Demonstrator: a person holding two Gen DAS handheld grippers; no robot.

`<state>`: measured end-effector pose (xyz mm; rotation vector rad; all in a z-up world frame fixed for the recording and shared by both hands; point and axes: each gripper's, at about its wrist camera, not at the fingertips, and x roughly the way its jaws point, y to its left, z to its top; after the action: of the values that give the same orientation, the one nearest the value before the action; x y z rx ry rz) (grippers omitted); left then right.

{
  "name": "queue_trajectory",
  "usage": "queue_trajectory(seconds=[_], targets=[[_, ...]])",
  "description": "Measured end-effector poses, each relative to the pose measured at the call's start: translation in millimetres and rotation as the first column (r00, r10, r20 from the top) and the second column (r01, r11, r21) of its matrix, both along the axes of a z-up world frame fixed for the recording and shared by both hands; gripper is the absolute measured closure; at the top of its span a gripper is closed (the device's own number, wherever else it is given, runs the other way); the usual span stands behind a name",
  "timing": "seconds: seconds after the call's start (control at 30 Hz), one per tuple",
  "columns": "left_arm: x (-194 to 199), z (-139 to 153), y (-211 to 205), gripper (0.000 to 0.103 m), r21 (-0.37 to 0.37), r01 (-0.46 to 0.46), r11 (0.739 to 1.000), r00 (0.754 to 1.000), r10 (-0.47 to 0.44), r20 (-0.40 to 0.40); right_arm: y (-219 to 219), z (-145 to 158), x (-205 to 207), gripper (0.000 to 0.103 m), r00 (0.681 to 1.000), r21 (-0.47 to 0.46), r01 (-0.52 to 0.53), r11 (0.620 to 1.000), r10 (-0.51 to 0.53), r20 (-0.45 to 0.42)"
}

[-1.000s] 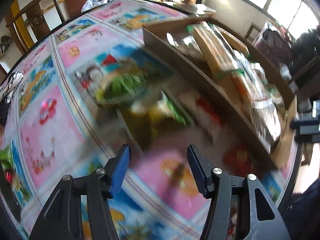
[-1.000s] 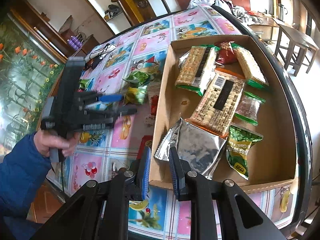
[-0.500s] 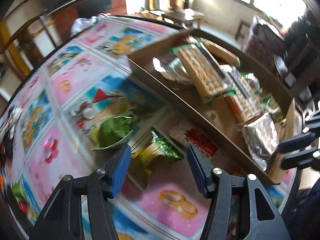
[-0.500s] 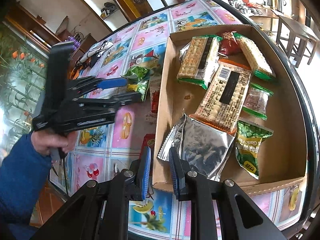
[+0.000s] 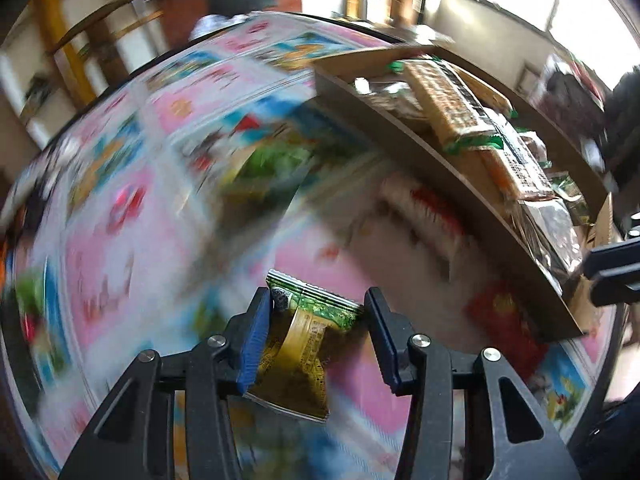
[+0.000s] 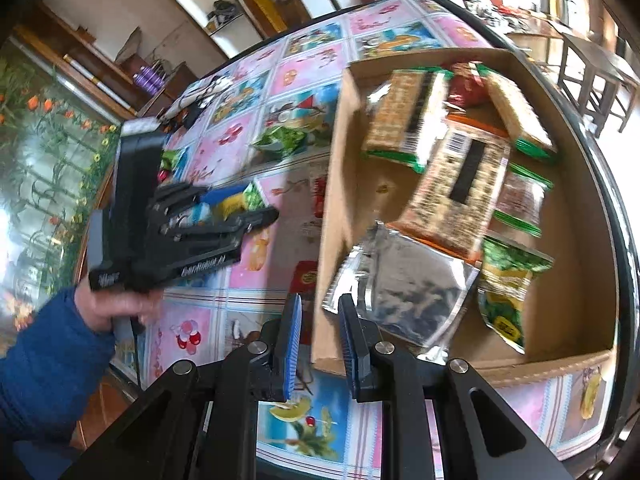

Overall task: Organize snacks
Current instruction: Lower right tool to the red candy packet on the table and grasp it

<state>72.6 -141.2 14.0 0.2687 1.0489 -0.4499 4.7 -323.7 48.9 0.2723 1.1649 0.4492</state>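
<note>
- Left wrist view: left gripper (image 5: pixel 314 322) jaws have just been closing, and a green-yellow packet (image 5: pixel 298 354) is now clamped between them, lifted left of the box (image 5: pixel 432 160).
- Right gripper (image 6: pixel 318 338) is clenched, empty, at the box's near corner.
- Next, likely into the box.

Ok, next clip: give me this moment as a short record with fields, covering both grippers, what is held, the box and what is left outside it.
left gripper: jaws have just been closing, green-and-yellow snack packet between them, lifted clear of the blurred tablecloth
right gripper: shut, empty, hovering over the near corner of the cardboard box
box contents: cracker packs, silver pouch, green pea packet, red packet
still outside: green packet, red packets beside the box wall
surface: picture-tile tablecloth
</note>
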Motion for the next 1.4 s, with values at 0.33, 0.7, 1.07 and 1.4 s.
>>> queue_trajectory(seconds=[0.33, 0.7, 1.07, 1.4], targets=[[-52.9, 1.9, 49.4, 0.056, -0.031, -0.184, 0.982, 0.982, 0.185, 0.023, 60.0, -21.0, 6.7, 0.079, 0.992, -0.129, -0.114, 0.985, 0.107, -0.061], [-77.1, 9.6, 72.3, 0.05, -0.006, -0.187, 0.982, 0.981, 0.187, 0.049, 113.5, -41.8, 9.9, 0.074, 0.997, -0.546, -0.074, 0.835, 0.079, -0.014], [-87.3, 23.9, 93.3, 0.038, -0.097, -0.157, 0.983, 0.987, 0.159, 0.017, 78.2, 2.1, 4.6, 0.072, 1.0, -0.16, 0.012, 0.987, -0.01, 0.015], [-92.4, 16.5, 94.1, 0.038, -0.036, -0.114, 0.993, 0.993, 0.115, 0.027, 83.0, -21.8, -4.2, 0.071, 0.992, -0.075, 0.033, 0.997, -0.042, -0.12]])
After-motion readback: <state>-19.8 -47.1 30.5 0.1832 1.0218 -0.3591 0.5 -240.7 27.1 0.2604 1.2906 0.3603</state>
